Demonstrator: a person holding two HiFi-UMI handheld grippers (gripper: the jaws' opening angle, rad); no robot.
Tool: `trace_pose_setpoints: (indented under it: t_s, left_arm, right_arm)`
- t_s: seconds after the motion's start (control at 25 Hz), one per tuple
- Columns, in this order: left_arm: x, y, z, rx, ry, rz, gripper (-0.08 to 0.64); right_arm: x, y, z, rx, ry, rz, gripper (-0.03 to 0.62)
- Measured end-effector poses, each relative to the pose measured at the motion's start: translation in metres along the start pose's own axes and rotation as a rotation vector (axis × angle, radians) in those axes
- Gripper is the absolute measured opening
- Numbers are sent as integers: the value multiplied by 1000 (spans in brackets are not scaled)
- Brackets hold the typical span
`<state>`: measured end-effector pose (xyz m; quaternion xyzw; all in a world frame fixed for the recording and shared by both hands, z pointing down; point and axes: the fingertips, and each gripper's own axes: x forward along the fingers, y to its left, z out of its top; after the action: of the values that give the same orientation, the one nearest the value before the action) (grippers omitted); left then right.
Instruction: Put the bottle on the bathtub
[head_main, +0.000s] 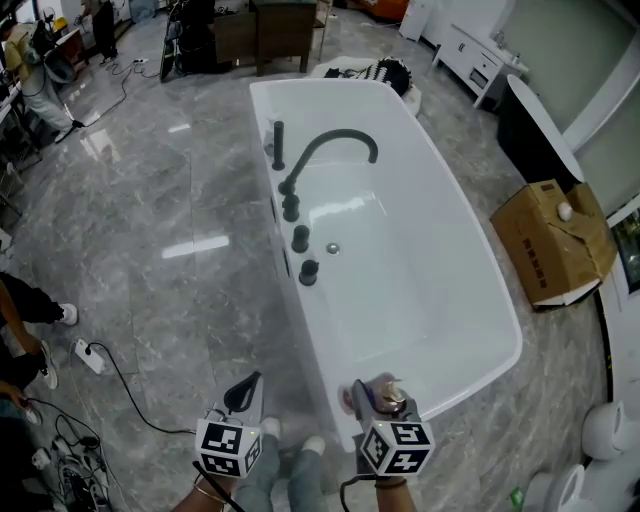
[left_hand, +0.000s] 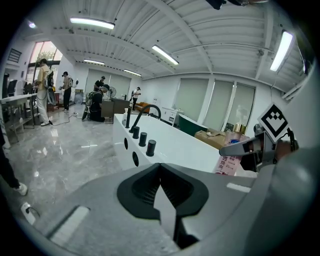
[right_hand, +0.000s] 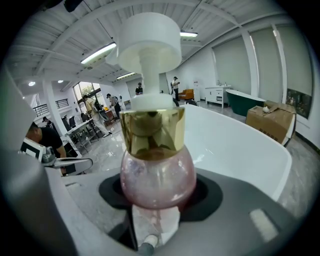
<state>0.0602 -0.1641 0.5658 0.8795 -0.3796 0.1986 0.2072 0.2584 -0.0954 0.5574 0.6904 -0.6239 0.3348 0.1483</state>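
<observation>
On bathtub (head_main: 400, 270) rim, black faucet (head_main: 330, 136), knobs (head_main: 300, 238).

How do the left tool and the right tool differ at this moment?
The right tool grips a pink pump bottle; the left tool is shut on nothing. The right tool is at the near rim of the bathtub; the left tool is over the floor beside it. Both carry marker cubes.
</observation>
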Motion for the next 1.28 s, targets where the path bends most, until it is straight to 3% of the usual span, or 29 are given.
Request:
trace_pose_setpoints:
  t_s: [0.76,1.28]
  left_arm:
    - [20,35,-19,-27,13,35,9]
    - [25,62,-28,-50,27,81,9]
  right_arm:
    - [89,22,45,-109,-31,71,221]
    - [134,20,68,-128,-53,68,221]
